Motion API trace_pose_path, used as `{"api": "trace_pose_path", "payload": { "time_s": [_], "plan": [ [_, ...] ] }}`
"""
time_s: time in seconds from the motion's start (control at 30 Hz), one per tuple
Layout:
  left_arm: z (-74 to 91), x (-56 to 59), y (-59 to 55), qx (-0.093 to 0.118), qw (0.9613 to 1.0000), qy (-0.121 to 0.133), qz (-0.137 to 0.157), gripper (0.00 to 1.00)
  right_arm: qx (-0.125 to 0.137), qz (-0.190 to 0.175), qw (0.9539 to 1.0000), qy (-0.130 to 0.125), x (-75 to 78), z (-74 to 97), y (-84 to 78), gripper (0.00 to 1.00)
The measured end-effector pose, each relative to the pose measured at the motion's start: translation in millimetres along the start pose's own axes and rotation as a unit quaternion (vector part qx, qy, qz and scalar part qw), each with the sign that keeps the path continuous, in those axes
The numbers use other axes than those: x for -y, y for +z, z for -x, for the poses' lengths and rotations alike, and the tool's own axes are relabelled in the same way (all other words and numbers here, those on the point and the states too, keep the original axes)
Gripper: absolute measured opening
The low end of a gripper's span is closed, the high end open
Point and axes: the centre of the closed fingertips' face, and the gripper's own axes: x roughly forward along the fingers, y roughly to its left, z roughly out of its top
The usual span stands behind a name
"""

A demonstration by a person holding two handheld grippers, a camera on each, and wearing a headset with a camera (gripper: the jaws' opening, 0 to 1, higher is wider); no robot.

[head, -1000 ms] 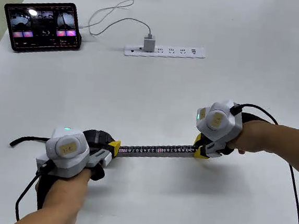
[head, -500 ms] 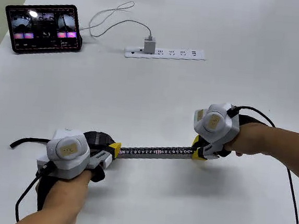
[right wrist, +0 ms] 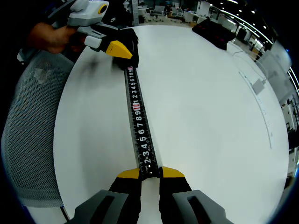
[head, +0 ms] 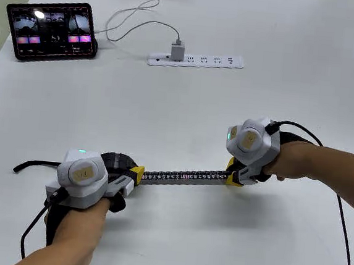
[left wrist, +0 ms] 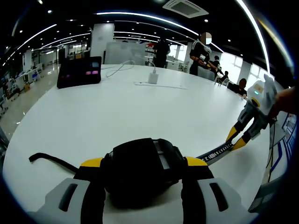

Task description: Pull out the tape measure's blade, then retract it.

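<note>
Open-plan lab as I see it from here: one big white table (head: 242,95) under strip lighting.
The table top is plain matte white, with glossy greenish floor (head: 2,5) past its far left corner. Overhead are long ceiling light strips (left wrist: 140,16), small spot lamps and an air vent (left wrist: 186,7). A white column (left wrist: 102,39) stands behind the table. Bright windows (left wrist: 240,65) on the right, probably tall; the fisheye smears them. A grey mesh chair (right wrist: 32,140) sits at the near edge. A few people (left wrist: 202,51) stand at the back.

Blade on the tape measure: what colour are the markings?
Dark blade, white numerals, one red mark partway along. Clearest in the right gripper view.
</note>
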Motion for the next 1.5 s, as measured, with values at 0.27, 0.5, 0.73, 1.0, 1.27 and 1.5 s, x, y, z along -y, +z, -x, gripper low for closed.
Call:
{"api": "trace_pose_path", "payload": {
  "time_s": [0.27, 0.5, 0.73, 1.0, 1.27, 1.5],
  "plan": [
    [-0.4, -0.3, 0.2, 0.001, 1.0000, 0.000, 0.000, 0.62, 0.000, 0.000, 1.0000, -0.003, -0.7, -0.8, 3.4, 0.10],
    [-0.2, -0.2, 0.1, -0.002, 1.0000, -0.001, 0.000, 0.62, 0.003, -0.002, 1.0000, -0.005, -1.5, -2.3, 8.6, 0.10],
    [-0.2, 0.1, -0.3, -0.002, 1.0000, -0.001, 0.001, 0.62, 0.003, -0.002, 1.0000, -0.006, -2.1, -3.7, 11.8, 0.10],
    [0.3, 0.6, -0.7, -0.003, 1.0000, -0.002, 0.002, 0.62, 0.010, -0.003, 0.9999, -0.003, -2.3, -5.6, 15.8, 0.09],
    [0.3, 0.1, -0.4, -0.002, 1.0000, -0.003, 0.003, 0.62, 0.012, -0.005, 0.9999, -0.003, -3.1, -7.0, 19.9, 0.09],
    [0.0, 0.2, -0.4, -0.002, 1.0000, -0.003, 0.003, 0.62, 0.011, -0.004, 0.9999, -0.003, -3.2, -8.1, 22.7, 0.09]
  ]
}}
